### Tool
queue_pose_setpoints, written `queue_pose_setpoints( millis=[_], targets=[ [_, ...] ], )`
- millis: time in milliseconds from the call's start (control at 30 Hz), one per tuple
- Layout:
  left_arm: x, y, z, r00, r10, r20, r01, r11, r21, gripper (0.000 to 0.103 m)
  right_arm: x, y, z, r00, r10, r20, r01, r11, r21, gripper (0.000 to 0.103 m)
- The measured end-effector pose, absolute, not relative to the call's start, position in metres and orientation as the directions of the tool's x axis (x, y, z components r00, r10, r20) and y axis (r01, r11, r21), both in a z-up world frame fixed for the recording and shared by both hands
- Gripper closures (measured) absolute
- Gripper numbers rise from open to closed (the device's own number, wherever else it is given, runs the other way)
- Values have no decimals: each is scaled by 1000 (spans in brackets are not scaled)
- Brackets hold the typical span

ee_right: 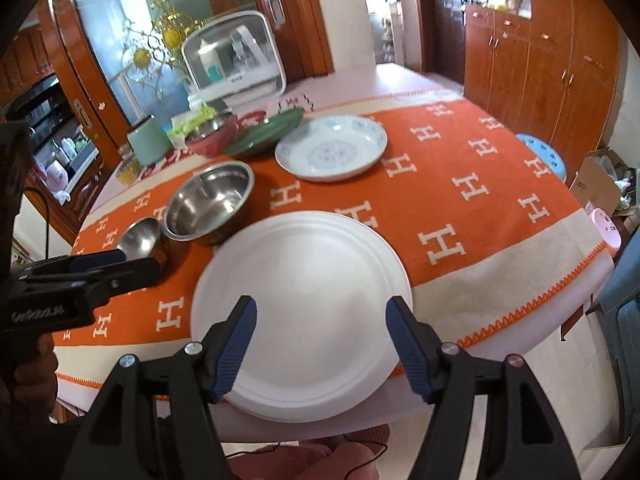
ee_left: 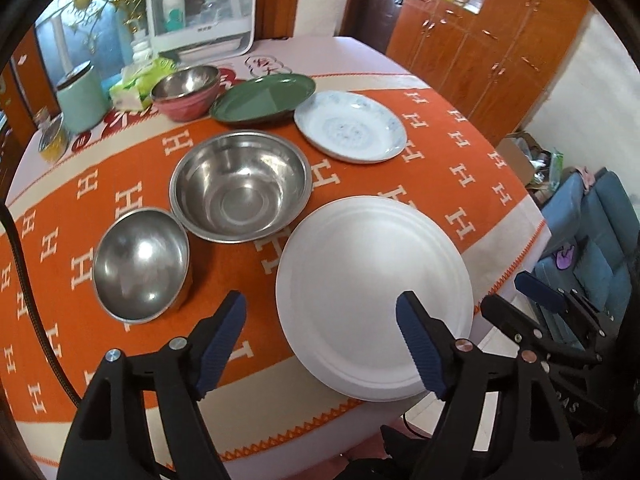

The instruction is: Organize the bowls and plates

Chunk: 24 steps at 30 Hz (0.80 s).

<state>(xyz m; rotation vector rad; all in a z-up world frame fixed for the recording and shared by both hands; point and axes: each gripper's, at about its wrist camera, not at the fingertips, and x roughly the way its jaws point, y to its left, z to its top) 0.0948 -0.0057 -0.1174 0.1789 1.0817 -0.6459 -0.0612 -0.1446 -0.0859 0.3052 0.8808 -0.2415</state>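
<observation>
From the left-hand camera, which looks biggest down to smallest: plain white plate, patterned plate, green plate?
1. Plain white plate, though it's nearest the camera.
2. Patterned plate and green plate: too alike to rank.

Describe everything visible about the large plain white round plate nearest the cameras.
The large plain white round plate is matte, with a broad flat centre and a raised, ridged rim. It looks like ceramic or melamine, though that is uncertain. It lies flat and empty, right side up, on the orange blanket with white H letters, its near edge reaching the table's front edge. It lies apart from the large steel bowl beside it. Neither gripper touches it.
</observation>
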Motion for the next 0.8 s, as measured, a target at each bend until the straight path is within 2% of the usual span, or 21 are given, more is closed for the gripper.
queue_pose_setpoints(
  millis=[433,567,800],
  targets=[
    [81,-21,-94,323,-478,-817,675,721,-155,23,-84,-135,-55,707,-191,-681,373,919,129,35],
    [85,-26,-84,347,-499,-794,663,729,-168,22,-78,-147,-46,740,-195,-644,350,929,120,35],
    [92,-40,-68,416,-488,-767,580,792,-190,21,-55,-176,-32,760,-134,-636,251,963,98,35]
  ],
)
